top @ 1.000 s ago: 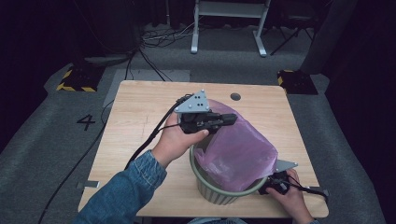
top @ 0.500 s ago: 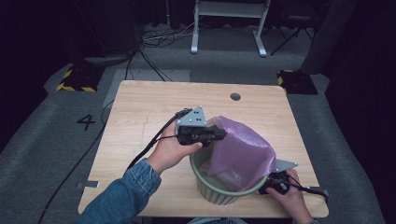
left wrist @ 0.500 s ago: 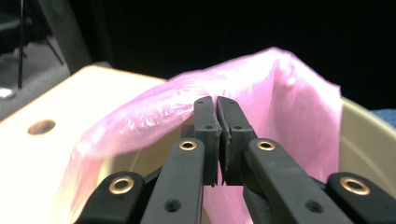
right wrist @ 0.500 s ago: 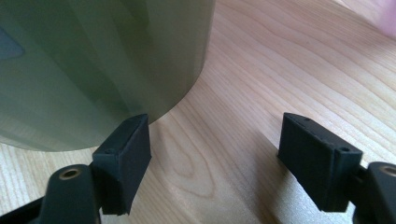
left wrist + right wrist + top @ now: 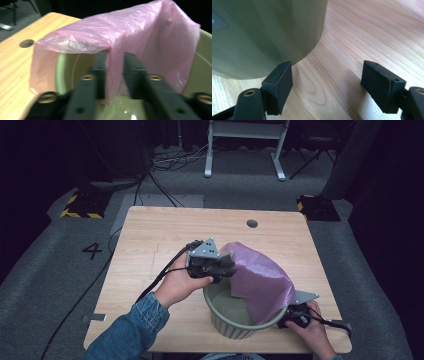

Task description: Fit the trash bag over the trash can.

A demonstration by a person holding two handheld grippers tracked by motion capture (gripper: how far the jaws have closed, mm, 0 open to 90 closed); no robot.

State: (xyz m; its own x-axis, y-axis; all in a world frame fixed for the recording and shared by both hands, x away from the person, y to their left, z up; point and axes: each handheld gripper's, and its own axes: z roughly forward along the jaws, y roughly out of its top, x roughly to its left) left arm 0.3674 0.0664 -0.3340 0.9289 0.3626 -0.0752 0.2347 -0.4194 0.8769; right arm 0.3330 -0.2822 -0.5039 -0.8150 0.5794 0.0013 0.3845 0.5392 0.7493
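Observation:
A pale green bin [image 5: 235, 327] stands on the wooden table [image 5: 165, 235] near its front edge. A pink plastic bag [image 5: 260, 275] drapes over the bin's right and far rim. My left gripper [image 5: 227, 269] hovers at the bin's left rim, pointing right. In the left gripper view its jaws have just been opening; a fold of the bag [image 5: 140, 32] hangs loose in the gap of that gripper [image 5: 115, 62], above the bin's inside [image 5: 72, 67]. My right gripper [image 5: 327, 80] rests open on the table beside the bin's wall [image 5: 267, 32], at the bin's lower right [image 5: 287, 320], with nothing between its pads.
A round cable hole [image 5: 252, 223] sits near the table's far edge. The left gripper's cable [image 5: 165, 270] trails off the table's left side. Bare wood [image 5: 362, 30] lies right of the bin's base.
My left gripper has come down and nearer with the bag's edge, lowering the bag toward the bin. The right hand has stayed put.

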